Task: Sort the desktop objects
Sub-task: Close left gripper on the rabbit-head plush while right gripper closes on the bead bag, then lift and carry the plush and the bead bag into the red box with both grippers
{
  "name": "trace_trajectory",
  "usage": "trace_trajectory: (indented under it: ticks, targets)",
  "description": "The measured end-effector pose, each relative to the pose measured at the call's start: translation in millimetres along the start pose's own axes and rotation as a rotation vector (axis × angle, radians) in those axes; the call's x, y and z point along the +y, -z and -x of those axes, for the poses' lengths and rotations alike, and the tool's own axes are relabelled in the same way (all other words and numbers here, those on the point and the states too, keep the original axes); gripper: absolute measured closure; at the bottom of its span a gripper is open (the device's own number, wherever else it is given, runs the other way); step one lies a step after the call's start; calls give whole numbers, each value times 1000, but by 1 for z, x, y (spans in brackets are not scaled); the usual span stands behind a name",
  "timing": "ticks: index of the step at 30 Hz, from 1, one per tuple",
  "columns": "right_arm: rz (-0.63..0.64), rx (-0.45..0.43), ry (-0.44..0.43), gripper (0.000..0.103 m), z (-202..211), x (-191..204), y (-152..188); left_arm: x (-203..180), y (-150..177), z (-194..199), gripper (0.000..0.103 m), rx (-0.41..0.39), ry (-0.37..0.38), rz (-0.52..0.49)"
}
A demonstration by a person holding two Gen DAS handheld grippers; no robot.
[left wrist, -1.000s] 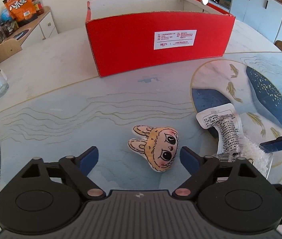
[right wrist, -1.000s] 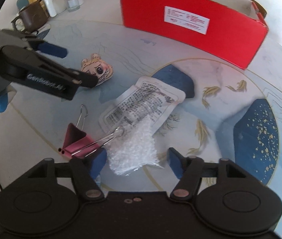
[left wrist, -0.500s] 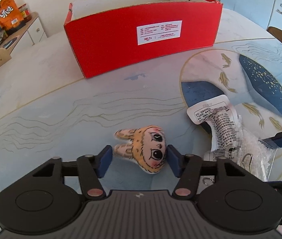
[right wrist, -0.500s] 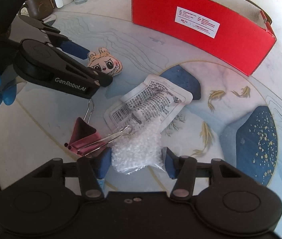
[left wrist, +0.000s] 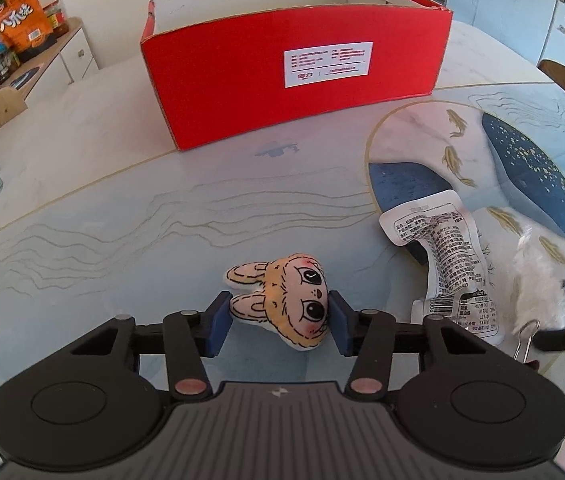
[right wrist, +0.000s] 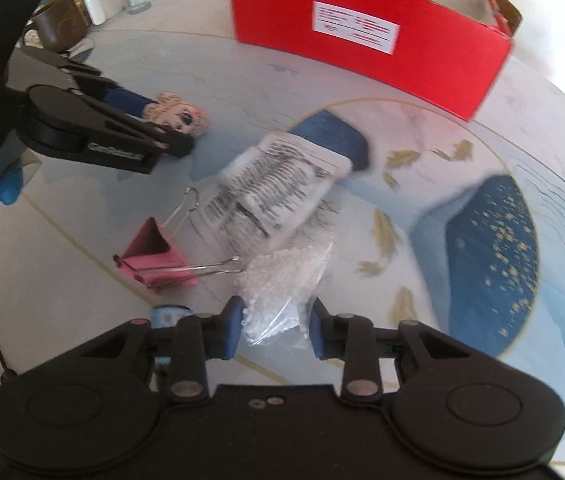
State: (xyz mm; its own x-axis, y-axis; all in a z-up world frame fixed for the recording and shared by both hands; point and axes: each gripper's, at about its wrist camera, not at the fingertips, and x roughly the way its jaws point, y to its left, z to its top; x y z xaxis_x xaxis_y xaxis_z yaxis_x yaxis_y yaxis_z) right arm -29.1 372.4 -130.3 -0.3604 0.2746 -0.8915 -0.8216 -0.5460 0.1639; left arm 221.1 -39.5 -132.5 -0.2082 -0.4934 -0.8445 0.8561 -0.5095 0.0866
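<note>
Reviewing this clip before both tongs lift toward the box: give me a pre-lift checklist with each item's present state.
1. Left tongs closed on the bunny plush: ok, both pads touch its sides.
2. Right tongs closed on the clear bag of white beads: ok, the bag is pinched between the pads.
3. Pink binder clip free of the bag: cannot tell, its wire handle reaches the bag's edge.
4. Printed sachet clear of the bag: cannot tell, the image is blurred there.
5. Red box open on top: ok.

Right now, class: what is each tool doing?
Left tool: just closed on the bunny plush.
Right tool: just closed on the clear bead bag.
</note>
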Motion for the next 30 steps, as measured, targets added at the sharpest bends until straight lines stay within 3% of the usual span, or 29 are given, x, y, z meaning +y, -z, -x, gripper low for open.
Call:
trace_trajectory:
  ticks: [6, 10, 30]
  targets:
    - [19, 1, 101, 72, 12, -11, 8, 7, 2, 4, 54, 1, 8, 34]
    - [-20, -9, 116, 72, 20, -23, 12, 10, 3, 9, 54, 3, 16, 48]
    - [-228, -102, 72, 72, 55, -50, 21, 8, 3, 61, 54, -24, 135, 91]
